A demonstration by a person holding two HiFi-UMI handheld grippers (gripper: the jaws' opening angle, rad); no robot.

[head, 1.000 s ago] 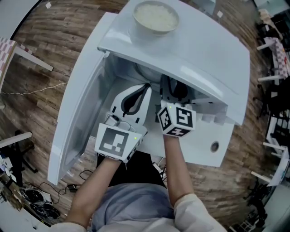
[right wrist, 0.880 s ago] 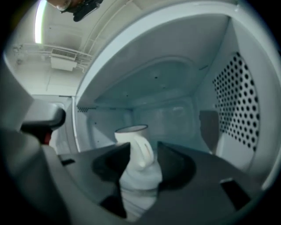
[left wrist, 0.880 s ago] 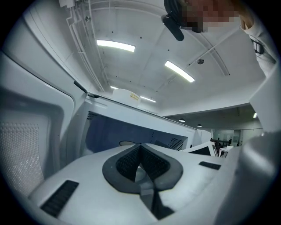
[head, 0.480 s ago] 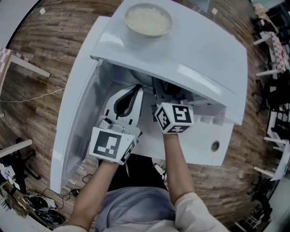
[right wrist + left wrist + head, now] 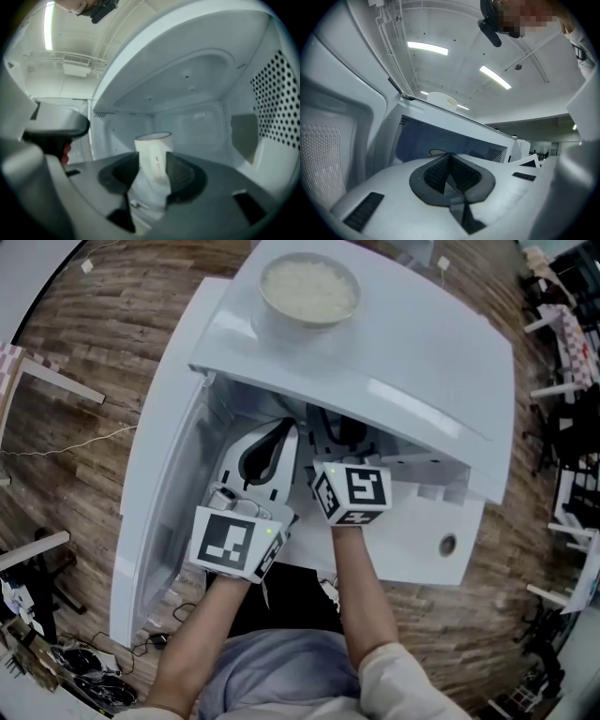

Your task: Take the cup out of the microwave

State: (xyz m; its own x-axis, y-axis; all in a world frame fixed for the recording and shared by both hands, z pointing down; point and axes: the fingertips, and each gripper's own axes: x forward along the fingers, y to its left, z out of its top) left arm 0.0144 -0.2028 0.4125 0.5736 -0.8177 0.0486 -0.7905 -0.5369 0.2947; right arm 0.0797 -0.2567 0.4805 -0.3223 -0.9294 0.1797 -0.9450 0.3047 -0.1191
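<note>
Left tongs [image 5: 450, 165] are pressed together with nothing between their pads. They hang just outside the open front of the microwave [image 5: 403, 348], close beside its swung-out door [image 5: 159, 488], and take no part in the grip. From the head view, a bowl of rice [image 5: 309, 287] sits on the microwave's top, well clear of both hands.

Right tongs [image 5: 153, 169] reach into the cavity, and their dark pads sit on either side of the white cup [image 5: 152, 143], pinching it low on its body. The cup stands roughly upright, leaning a little, in the middle of the cavity. The back wall [image 5: 197, 117] lies behind it and the perforated side wall [image 5: 276, 103] to its right. Whether its base rests on the cavity floor or is already lifted off cannot be told, since the jaws cover it. In the head view the cup itself is hidden under the microwave's roof.

By my reading the step in hand is the grasp, which looks made, so the withdrawal is what remains. The next move calls for drawing the right tongs straight back through the opening, keeping the cup level and low enough to pass under the top edge. The path should also stay clear of the left tongs waiting just beside it. The grip sits low on a smooth, rounded wall, so a slow pull seems wise, lest the cup tip or slide between the pads
</note>
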